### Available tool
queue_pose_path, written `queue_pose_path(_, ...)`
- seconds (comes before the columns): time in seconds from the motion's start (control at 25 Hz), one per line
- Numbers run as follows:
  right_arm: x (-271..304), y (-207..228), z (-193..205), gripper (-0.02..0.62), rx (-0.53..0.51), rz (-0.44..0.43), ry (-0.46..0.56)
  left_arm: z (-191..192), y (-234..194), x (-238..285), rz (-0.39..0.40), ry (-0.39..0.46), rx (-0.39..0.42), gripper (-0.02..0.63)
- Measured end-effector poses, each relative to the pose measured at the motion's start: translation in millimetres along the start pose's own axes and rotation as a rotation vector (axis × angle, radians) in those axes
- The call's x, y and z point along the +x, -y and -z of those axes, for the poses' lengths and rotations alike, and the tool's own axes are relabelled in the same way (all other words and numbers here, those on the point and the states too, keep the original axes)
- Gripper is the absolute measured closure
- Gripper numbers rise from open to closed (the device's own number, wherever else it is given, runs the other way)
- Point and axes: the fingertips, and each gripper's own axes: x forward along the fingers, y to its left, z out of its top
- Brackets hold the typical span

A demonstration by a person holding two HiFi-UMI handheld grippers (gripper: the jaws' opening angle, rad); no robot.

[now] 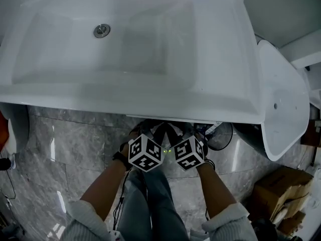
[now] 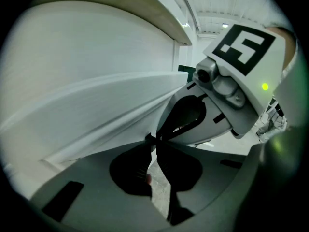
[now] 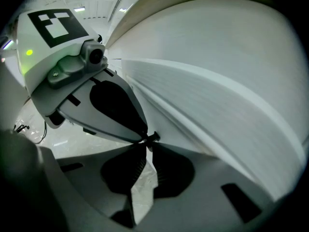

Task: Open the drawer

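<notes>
Seen from above, a white sink (image 1: 220,102) covers the drawer below it. Both grippers reach under its front rim, side by side and angled toward each other: the left gripper (image 1: 148,134) with its marker cube (image 1: 145,153), the right gripper (image 1: 181,133) with its cube (image 1: 189,153). Their tips are hidden there. In the left gripper view the white drawer front (image 2: 87,115) fills the left side, and the left gripper (image 2: 153,141) has its tips closed on a small dark pull (image 2: 148,138). In the right gripper view the right gripper (image 3: 147,141) pinches the same pull (image 3: 153,137) beside the drawer front (image 3: 217,124).
A white ceramic fixture (image 1: 281,104) stands to the right of the sink, with a cardboard box (image 1: 278,195) on the grey marble floor (image 1: 65,144) below it. The person's legs (image 1: 150,200) are directly under the grippers. A drain (image 1: 102,30) sits in the basin.
</notes>
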Motion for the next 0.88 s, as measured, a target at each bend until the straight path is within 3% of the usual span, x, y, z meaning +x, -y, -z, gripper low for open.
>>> queue_pose_path(0.88, -23.3, -50.2, 24.3, 0.551, 0.055, 0.009, -0.015, 28.3, 46.0, -26.4, 0.017, -0.023, -0.024, 0.566)
